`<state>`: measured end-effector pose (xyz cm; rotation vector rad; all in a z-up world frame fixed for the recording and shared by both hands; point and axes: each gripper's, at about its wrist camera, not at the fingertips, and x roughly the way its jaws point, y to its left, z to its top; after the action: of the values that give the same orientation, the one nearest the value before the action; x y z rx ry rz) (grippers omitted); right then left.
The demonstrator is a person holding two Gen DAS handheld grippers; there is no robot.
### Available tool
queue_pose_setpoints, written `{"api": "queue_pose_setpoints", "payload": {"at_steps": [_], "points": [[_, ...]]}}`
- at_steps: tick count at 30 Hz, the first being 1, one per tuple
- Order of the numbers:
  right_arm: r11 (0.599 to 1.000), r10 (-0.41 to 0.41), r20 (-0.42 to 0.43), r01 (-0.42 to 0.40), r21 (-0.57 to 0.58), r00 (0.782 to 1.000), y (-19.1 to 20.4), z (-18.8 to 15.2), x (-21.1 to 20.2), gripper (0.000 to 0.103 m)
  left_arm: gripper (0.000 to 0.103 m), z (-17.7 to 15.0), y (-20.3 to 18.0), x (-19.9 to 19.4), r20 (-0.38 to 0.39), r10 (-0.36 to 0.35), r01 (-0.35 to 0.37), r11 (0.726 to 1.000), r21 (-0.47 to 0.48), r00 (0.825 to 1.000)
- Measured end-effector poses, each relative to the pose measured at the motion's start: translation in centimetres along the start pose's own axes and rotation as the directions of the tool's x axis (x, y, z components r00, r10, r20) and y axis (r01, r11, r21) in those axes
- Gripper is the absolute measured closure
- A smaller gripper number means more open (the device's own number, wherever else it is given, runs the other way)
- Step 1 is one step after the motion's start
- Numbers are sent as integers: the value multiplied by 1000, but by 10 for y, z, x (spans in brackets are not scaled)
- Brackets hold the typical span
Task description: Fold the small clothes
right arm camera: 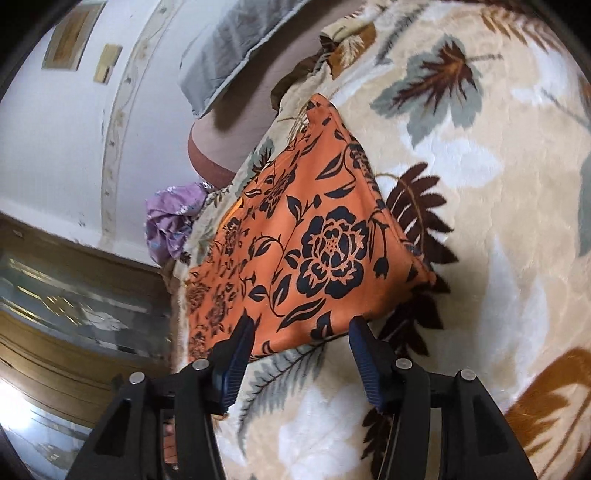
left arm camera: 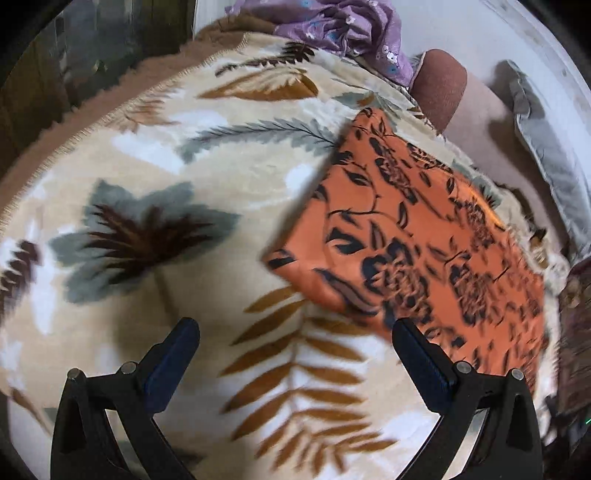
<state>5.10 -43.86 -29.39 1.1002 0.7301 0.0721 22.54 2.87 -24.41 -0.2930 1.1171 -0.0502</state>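
Observation:
An orange cloth with black flowers (left arm camera: 424,236) lies folded flat on the leaf-patterned blanket (left arm camera: 207,192). My left gripper (left arm camera: 295,328) is open and empty, just short of the cloth's near left edge. In the right wrist view the same orange cloth (right arm camera: 314,236) lies ahead on the blanket (right arm camera: 498,258). My right gripper (right arm camera: 301,325) is open and empty, its fingertips at the cloth's near edge.
A crumpled purple floral garment (left arm camera: 340,26) lies at the blanket's far edge; it also shows in the right wrist view (right arm camera: 170,221). A brown bolster (left arm camera: 439,85) and a grey pillow (left arm camera: 546,147) lie by the white wall (right arm camera: 55,147). The bed edge drops off at left (left arm camera: 74,122).

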Motion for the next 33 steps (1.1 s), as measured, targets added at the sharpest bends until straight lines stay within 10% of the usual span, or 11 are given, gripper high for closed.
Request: {"api": "queue_pose_setpoints", "payload": {"at_steps": [6,17,33], "points": [[997,24,-21,-23,77,999,-12,8,19,46,34,14,-5,27,-33,-96,94,993,-70,995],[990,117,-83,-110,84,990,-10,9,18,45,32,12,-18,38,-1,-82,81,995,-49,997],[990,0,-105,15,141,994,-29,5,34,44,24,20,-17,41,-41,-136,130,985,-117,990]]}}
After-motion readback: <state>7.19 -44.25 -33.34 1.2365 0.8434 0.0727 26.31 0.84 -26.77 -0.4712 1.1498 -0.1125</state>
